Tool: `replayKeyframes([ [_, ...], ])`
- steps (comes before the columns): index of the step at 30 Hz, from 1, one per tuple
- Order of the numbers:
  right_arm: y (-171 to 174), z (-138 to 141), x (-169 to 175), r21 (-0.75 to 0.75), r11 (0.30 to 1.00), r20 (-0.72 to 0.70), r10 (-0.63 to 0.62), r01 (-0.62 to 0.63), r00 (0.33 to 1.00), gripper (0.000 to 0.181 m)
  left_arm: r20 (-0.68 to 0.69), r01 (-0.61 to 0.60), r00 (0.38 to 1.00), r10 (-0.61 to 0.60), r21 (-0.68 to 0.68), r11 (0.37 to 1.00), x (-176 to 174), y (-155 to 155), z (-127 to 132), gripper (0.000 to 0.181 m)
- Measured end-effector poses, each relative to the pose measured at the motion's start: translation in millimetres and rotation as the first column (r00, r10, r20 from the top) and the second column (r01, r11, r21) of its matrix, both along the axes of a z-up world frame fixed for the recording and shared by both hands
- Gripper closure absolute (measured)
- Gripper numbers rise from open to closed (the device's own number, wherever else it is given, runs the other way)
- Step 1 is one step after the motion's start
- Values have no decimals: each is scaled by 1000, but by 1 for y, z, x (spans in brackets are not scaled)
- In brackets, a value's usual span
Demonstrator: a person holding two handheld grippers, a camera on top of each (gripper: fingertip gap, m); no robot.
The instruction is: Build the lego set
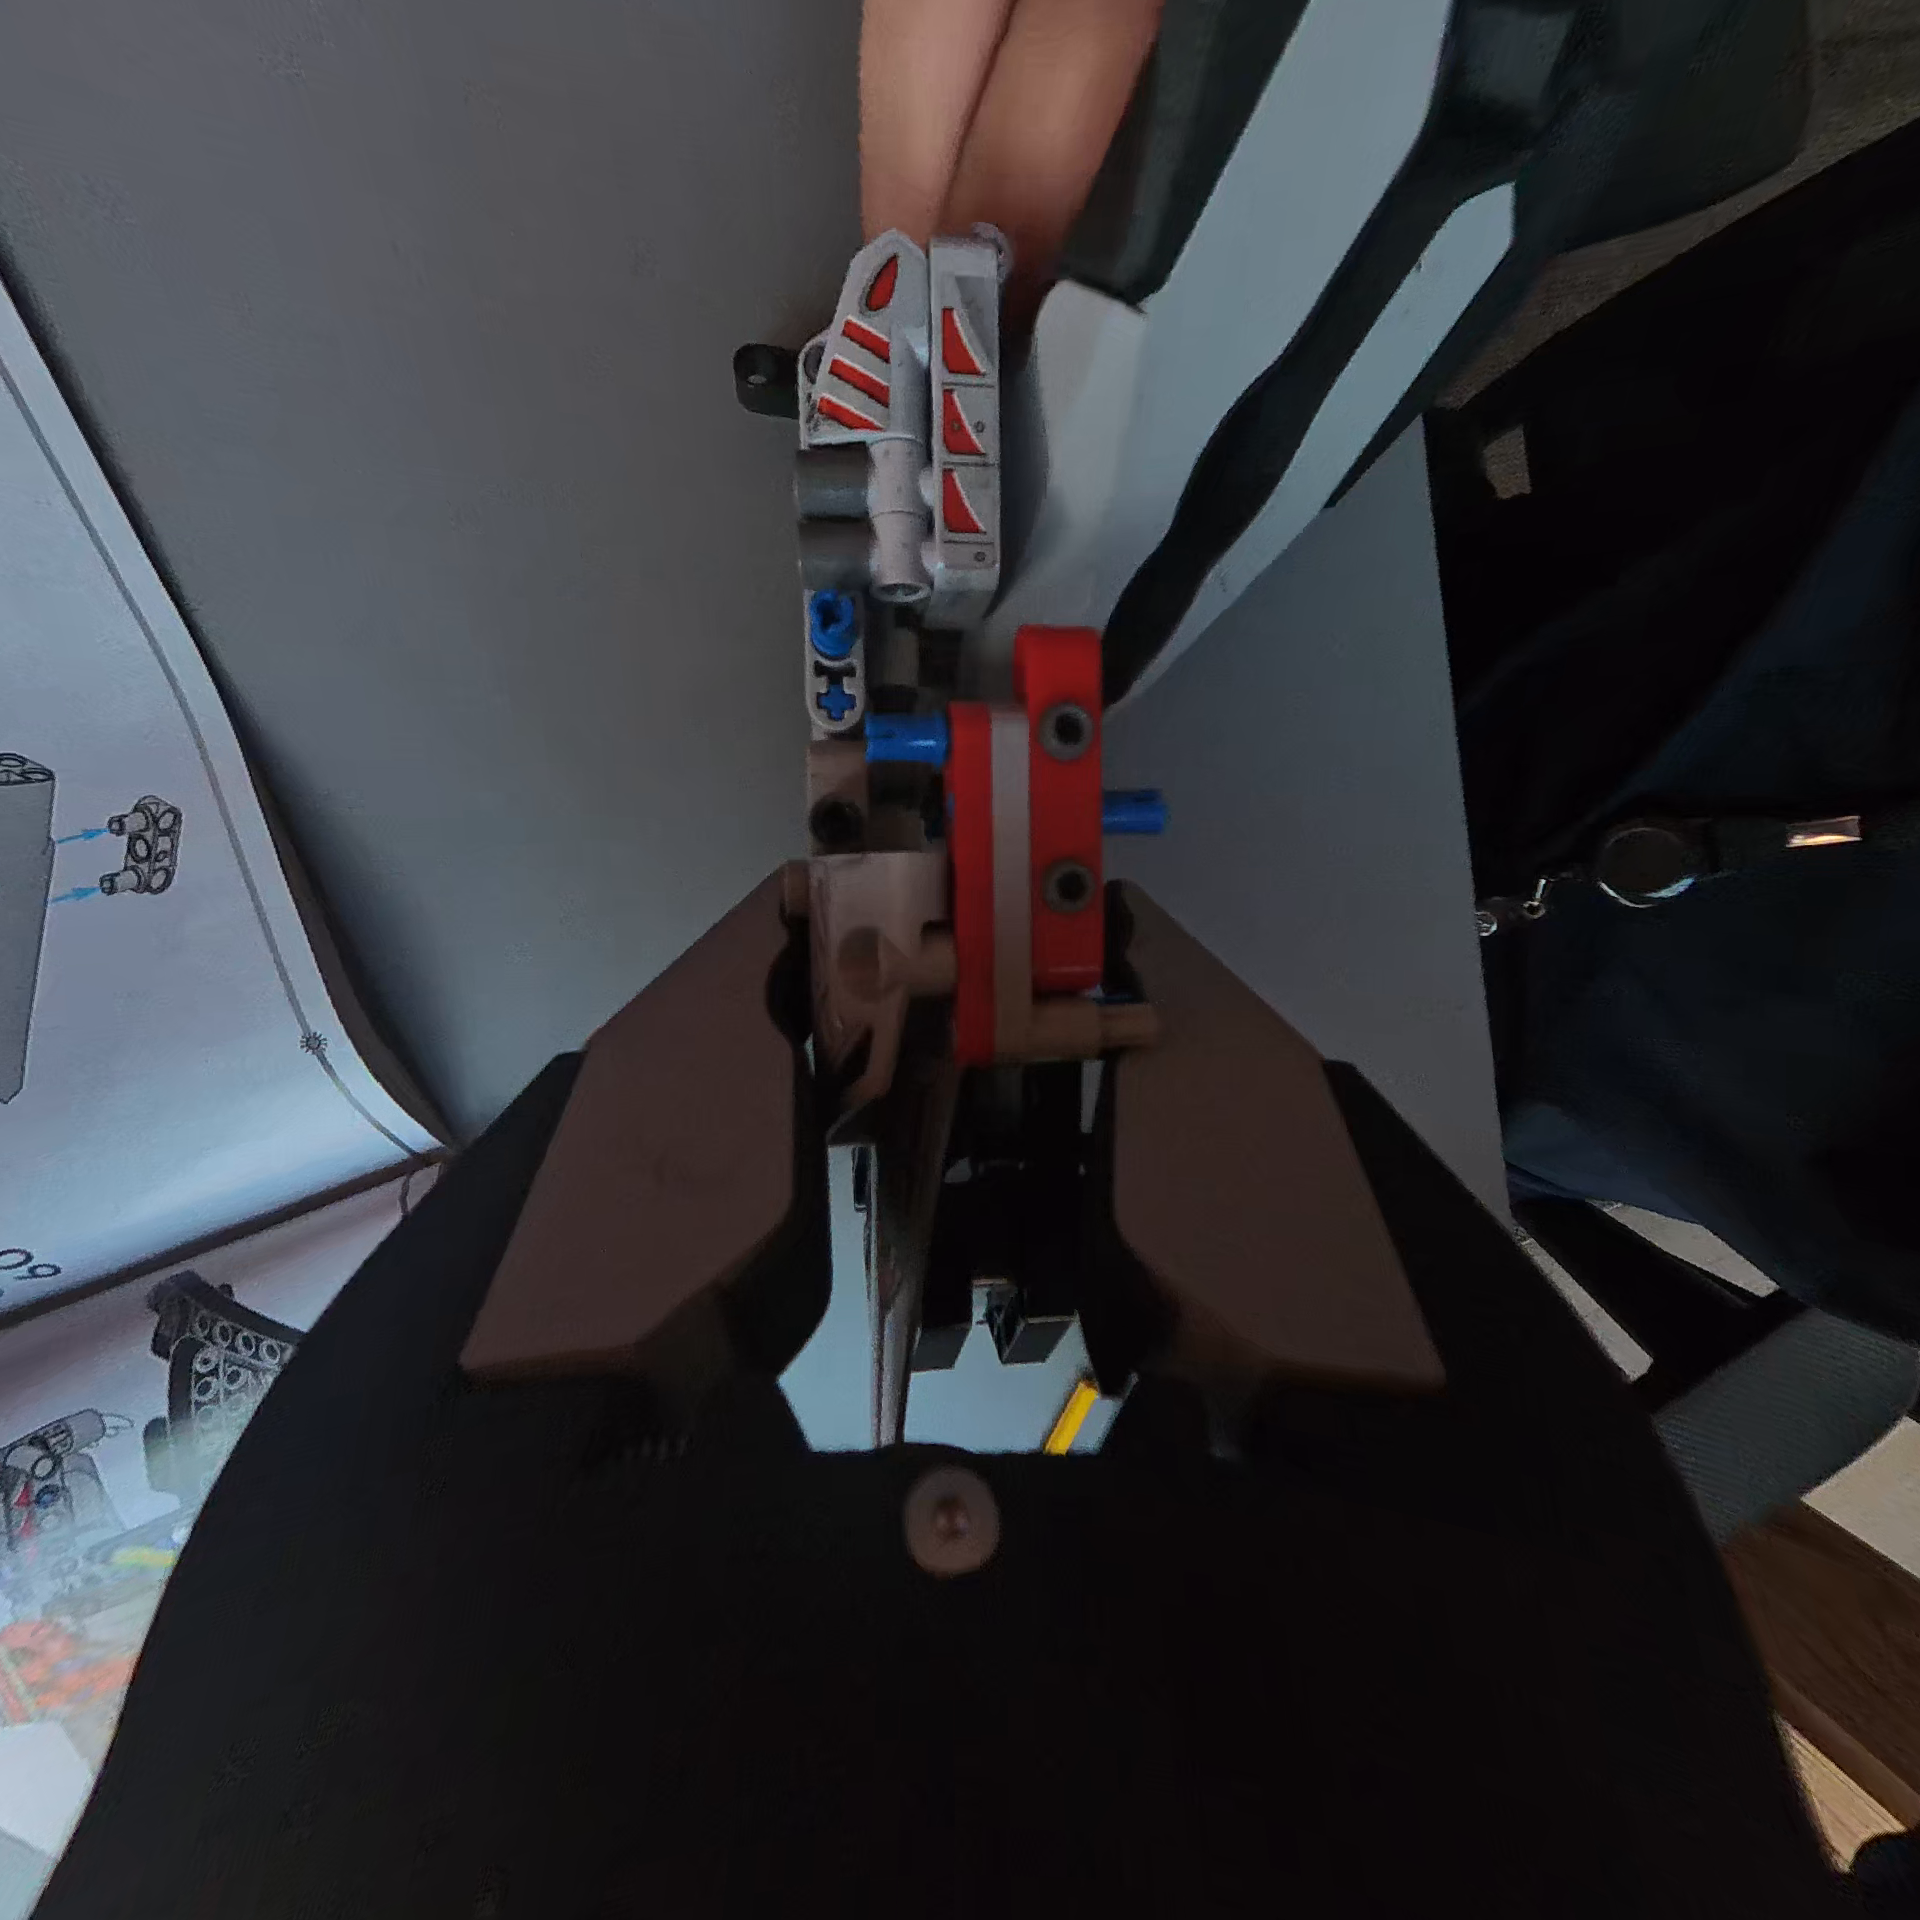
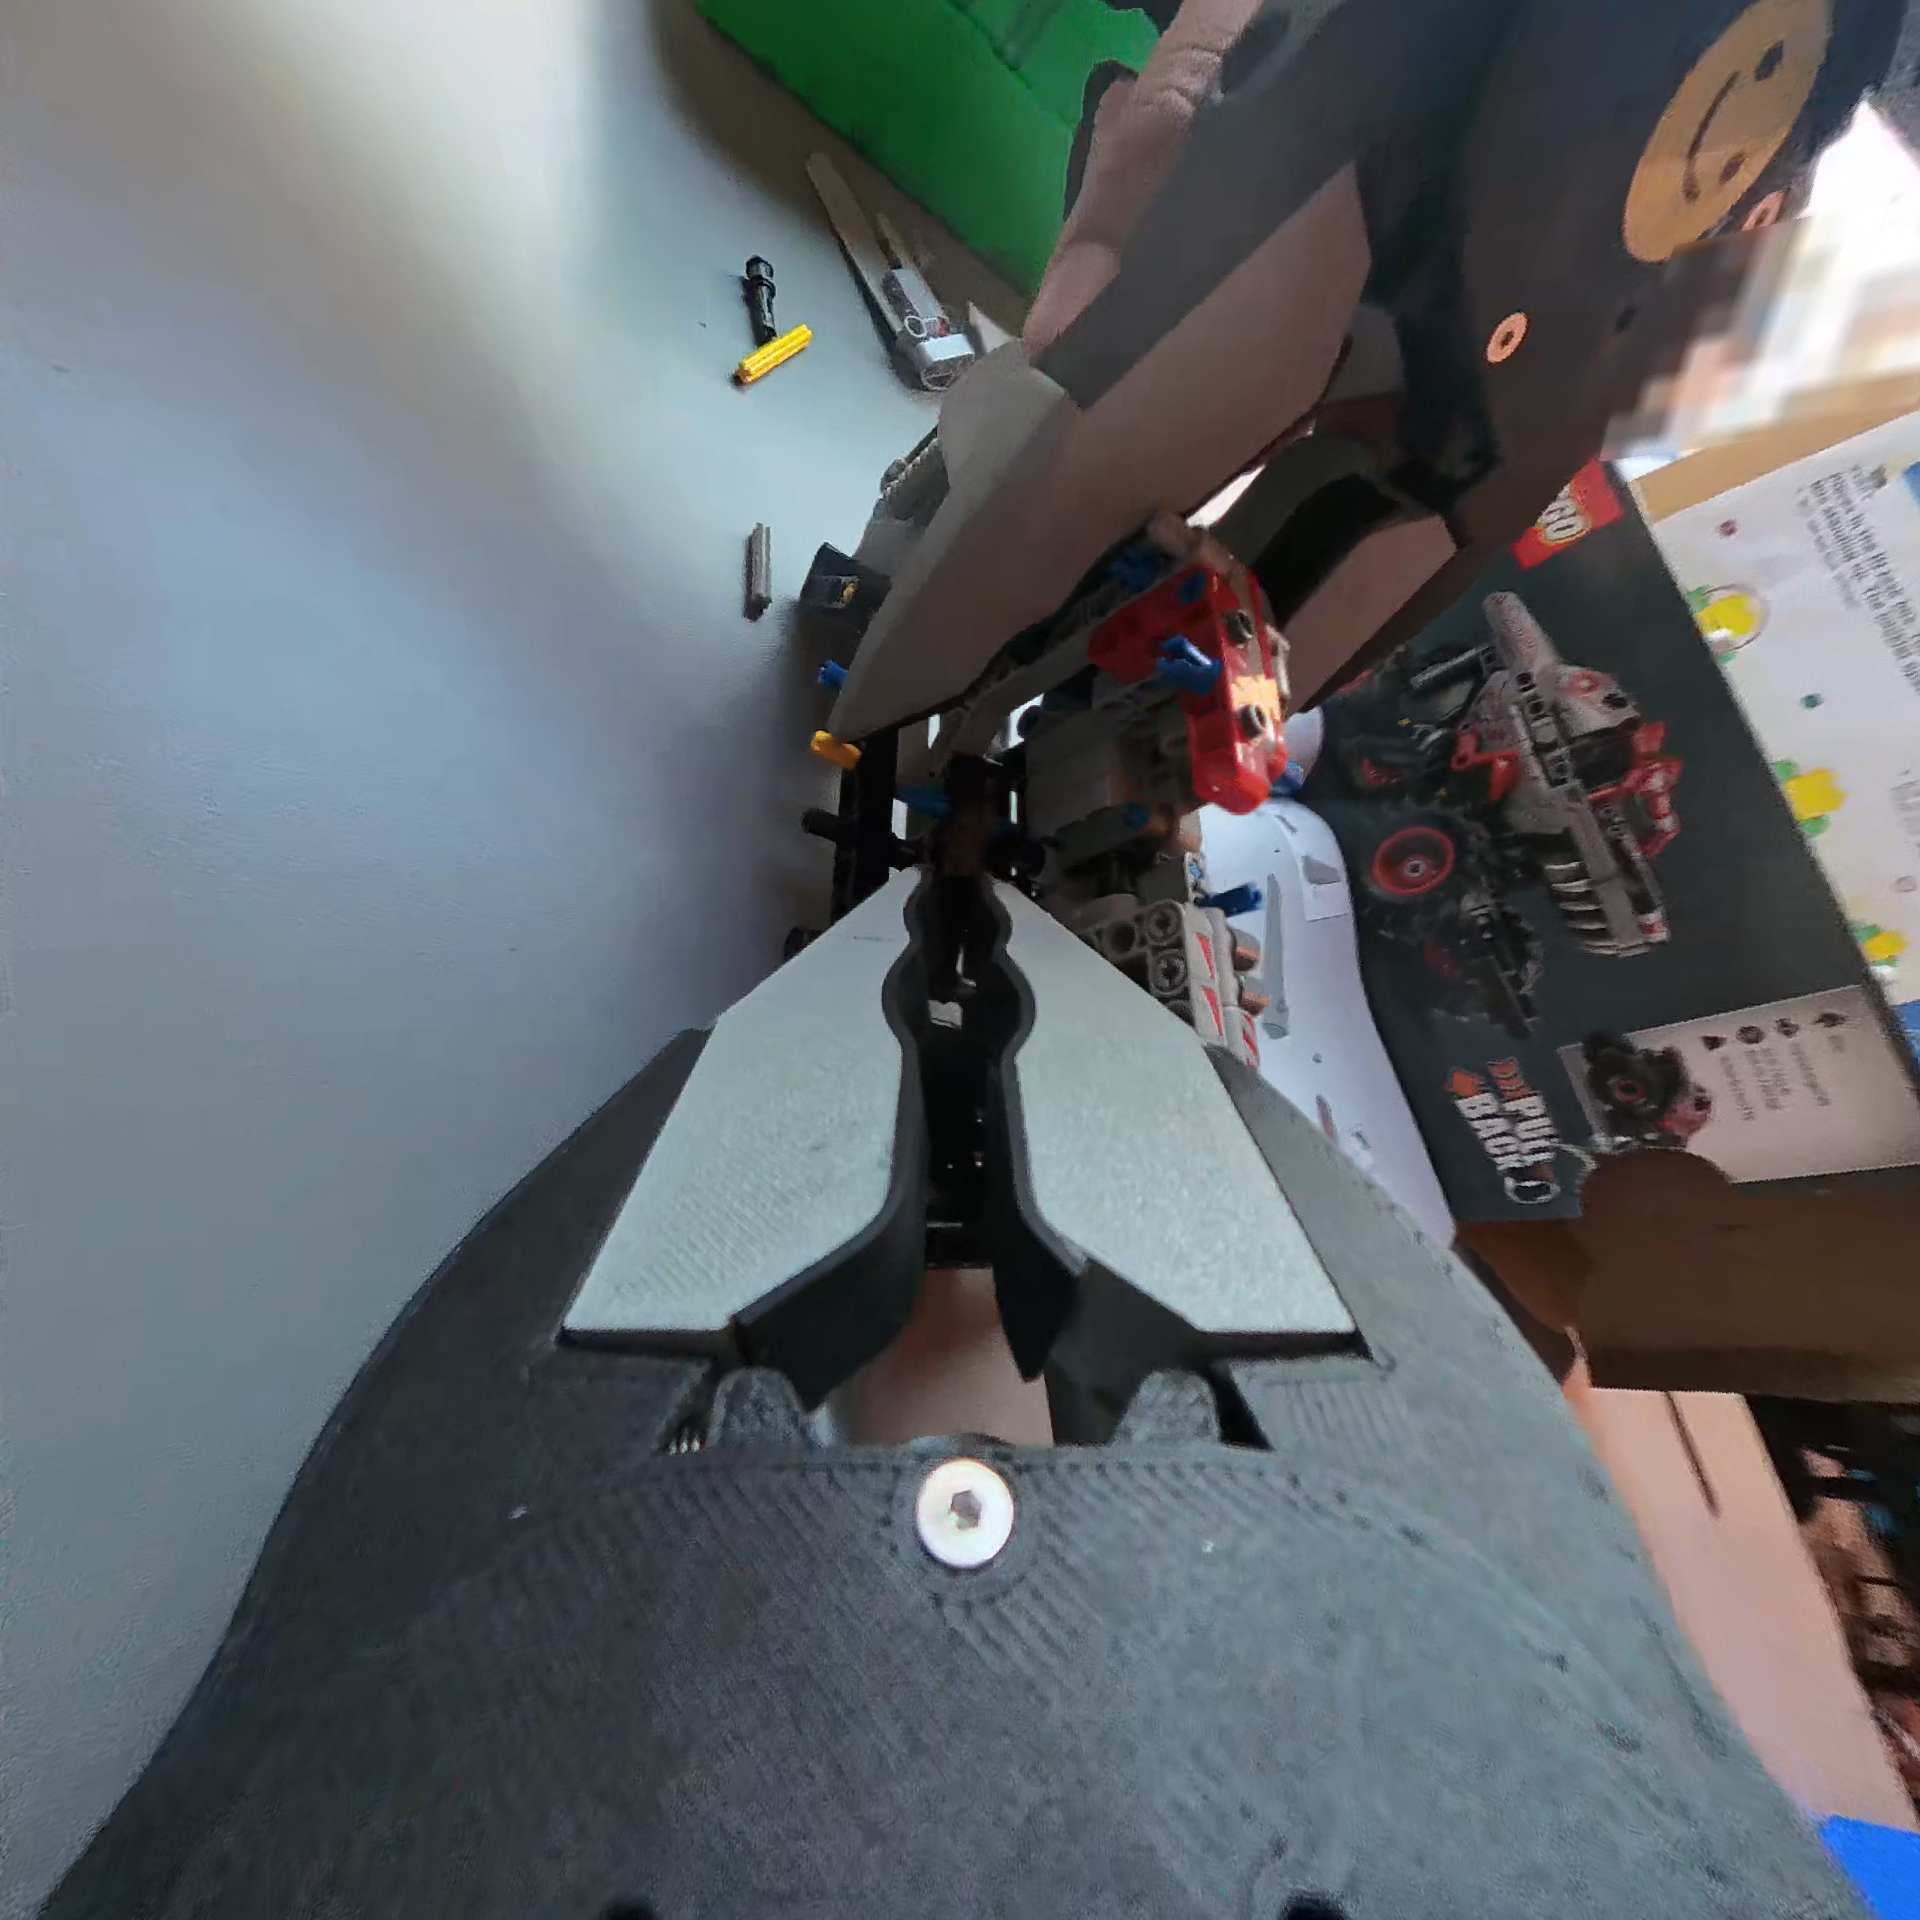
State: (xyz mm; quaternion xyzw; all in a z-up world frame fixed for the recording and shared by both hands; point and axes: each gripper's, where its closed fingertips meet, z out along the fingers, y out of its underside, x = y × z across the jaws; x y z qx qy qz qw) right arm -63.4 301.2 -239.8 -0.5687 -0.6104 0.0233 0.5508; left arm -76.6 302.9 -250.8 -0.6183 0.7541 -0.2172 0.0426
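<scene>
The part-built lego model (image 1: pixel 1023 831) has a red panel, grey-and-red striped panels (image 1: pixel 904 374) at its far end, and blue pins. My left gripper (image 1: pixel 956 904), with brown fingers, is shut on the model's near end beside the red panel. In the right wrist view my right gripper (image 2: pixel 954 883), with grey fingers, is shut on a thin black part of the same model (image 2: pixel 1184 686). The left gripper (image 2: pixel 1101 665) shows there too, coming from the upper right and clamped on the model by the red panel. The model is held above the table between both grippers.
Loose parts lie on the grey table (image 2: pixel 312 623): a yellow axle (image 2: pixel 774 355), a black pin (image 2: pixel 762 296), a dark grey piece (image 2: pixel 757 569), a grey beam (image 2: pixel 925 332). The set's box (image 2: pixel 1610 831) stands right. The instruction booklet (image 1: pixel 125 935) lies left. A hand (image 1: pixel 966 114) is behind the model. Less than 4 cm separates the two grippers' tips. My left tips are roughly 6 centimetres from the dark grey piece (image 2: pixel 757 569).
</scene>
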Motion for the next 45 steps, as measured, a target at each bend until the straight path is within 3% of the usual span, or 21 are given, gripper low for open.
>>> replayKeyframes([
  [4, -3, 4, 0, 61, 998, -9, 8, -7, 1000, 181, -3, -16, 1000, 16, -13, 1000, -1, 0, 0, 128],
  [7, -3, 16, 0, 87, 996, -82, 31, -24, 996, 181, -2, -100, 995, 100, 8, 995, -2, 16, 0, 129],
  [10, 5, 17, 5, 107, 994, -80, -6, 15, 997, 181, 7, -7, 1000, 7, 6, 1000, -7, 4, 0, 128],
  [16, -9, 32, 9, 19, 999, -203, -46, 51, 978, 181, -4, -60, 998, 60, -45, 997, -3, 2, 1, 129],
  [19, -13, 32, 7, -36, 994, -214, -104, 99, 971, 181, -11, -104, 995, 104, -72, 992, 1, 1, 2, 128],
  [23, -7, 31, 9, -108, 972, -171, -227, 211, 959, 166, -20, -147, 989, 146, -96, 984, 4, 0, 2, 128],
  [26, -8, 55, 26, -54, 962, -243, -273, 268, 931, 166, -26, -165, 986, 164, -82, 983, 4, -2, 2, 128],
  [29, -15, 70, 46, -114, 948, -337, -318, 298, 886, 170, -21, -174, 985, 173, -52, 983, 5, -4, 1, 127],
  [32, -19, 55, 44, -193, 924, -293, -374, 329, 880, 166, -16, -205, 979, 205, -43, 978, 10, -4, 1, 127],
  [38, -15, 28, 11, -200, 905, -244, -418, 377, 875, 162, -21, -220, 975, 220, -39, 975, 8, -7, 2, 124],
  [45, -4, 23, 5, -161, 893, -196, -445, 419, 874, 160, 52, -207, 977, 205, 40, 977, 1, -5, 14, 122],
])
